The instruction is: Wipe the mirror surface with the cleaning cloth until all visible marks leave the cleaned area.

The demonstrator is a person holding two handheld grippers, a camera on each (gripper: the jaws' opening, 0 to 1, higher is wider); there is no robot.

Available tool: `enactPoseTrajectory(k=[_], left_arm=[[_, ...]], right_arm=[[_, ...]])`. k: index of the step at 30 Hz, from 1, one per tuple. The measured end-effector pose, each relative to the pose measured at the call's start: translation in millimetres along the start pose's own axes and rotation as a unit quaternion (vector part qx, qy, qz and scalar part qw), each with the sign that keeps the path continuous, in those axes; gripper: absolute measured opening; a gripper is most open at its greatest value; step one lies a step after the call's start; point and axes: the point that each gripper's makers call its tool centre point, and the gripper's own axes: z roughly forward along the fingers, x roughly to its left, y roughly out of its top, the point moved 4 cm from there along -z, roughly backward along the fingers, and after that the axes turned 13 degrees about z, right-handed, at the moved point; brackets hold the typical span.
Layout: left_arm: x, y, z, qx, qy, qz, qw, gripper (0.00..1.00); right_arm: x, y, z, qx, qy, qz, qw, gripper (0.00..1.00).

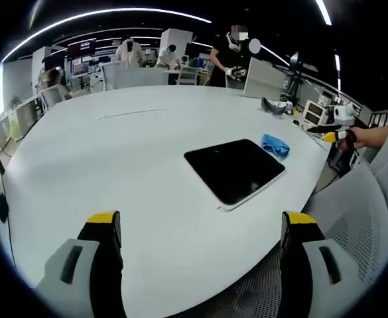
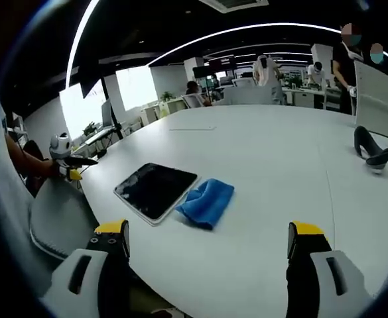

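Blue cloth [image 2: 206, 201] touches mirror [image 2: 155, 190] near table [image 2: 273, 172] edge; both hand-held grippers [image 1: 200, 228] [image 2: 210, 240] wide, empty.

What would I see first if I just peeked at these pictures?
Probably the dark, shiny mirror lying flat near the edge of the big white table. Right beside it sits a crumpled blue cloth, touching the mirror's edge. Next you'd spot the yellow-tipped jaws of the left gripper and right gripper, open and holding nothing, set back from both things.
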Motion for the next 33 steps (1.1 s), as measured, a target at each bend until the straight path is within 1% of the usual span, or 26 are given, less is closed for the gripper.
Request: enactPoseTrajectory(k=[4, 7, 9, 11, 12, 14, 17, 19, 21, 22, 23, 27, 29, 33], left_arm=[[0.7, 0.1, 0, 0.001, 0.002, 0.002, 1.0, 0.99], [-2.2, -0.6, 1, 0.003, -0.006, 0.005, 1.0, 0.99], [-4.6, 0.1, 1, 0.003, -0.009, 0.01, 0.9999, 0.99], [-4.9, 0.3, 2, 0.004, -0.008, 0.013, 0.9999, 0.99], [-3.8, 0.2, 2, 0.004, -0.006, 0.014, 0.9999, 0.99], [-0.9, -0.5, 2, 0.007, -0.001, 0.011, 0.9999, 0.99], [-2.0, -1.2, 2, 0.008, -0.005, 0.009, 0.9999, 0.99], [-3.1, -0.6, 2, 0.006, -0.006, 0.013, 0.9999, 0.99], [-2.1, 1.3, 1, 0.0, -0.004, 0.013, 0.9999, 0.99], [-1.3, 1.9, 0, -0.002, -0.002, 0.011, 0.9999, 0.99], [-0.6, 2.4, 0, -0.003, 0.0, 0.011, 0.9999, 0.99], [3.5, 2.0, 0, -0.003, 0.006, 0.01, 0.9999, 0.99], [3.2, 1.2, 1, -0.001, 0.002, 0.003, 1.0, 0.99], [2.0, -0.7, 2, 0.002, -0.002, 0.008, 1.0, 0.99]], right_arm=[[4, -2.5, -1, 0.0, 0.003, 0.004, 1.0, 0.98], [4, -8.2, 1, 0.002, 0.006, 0.005, 1.0, 0.98], [2, -13.1, 4, 0.016, 0.005, 0.015, 0.9997, 0.98], [2, -13.6, 4, 0.025, 0.001, 0.014, 0.9996, 0.98], [2, -12.4, 4, 0.022, -0.001, 0.009, 0.9997, 0.98], [1, -11.5, 5, 0.018, -0.003, 0.018, 0.9997, 0.98], [2, -9.6, 6, 0.008, -0.001, 0.03, 0.9995, 0.98], [3, -10.6, 6, 0.007, 0.0, 0.03, 0.9995, 0.98], [3, -12.0, 7, 0.007, -0.002, 0.02, 0.9998, 0.98], [4, -14.6, 6, 0.017, -0.007, 0.025, 0.9995, 0.98], [4, -15.4, 7, 0.02, -0.005, 0.028, 0.9994, 0.98], [3, -14.4, 8, 0.016, -0.009, 0.029, 0.9994, 0.98], [3, -12.5, 8, 0.009, -0.01, 0.031, 0.9994, 0.98], [3, -13.1, 9, 0.004, -0.012, 0.037, 0.9992, 0.98]])
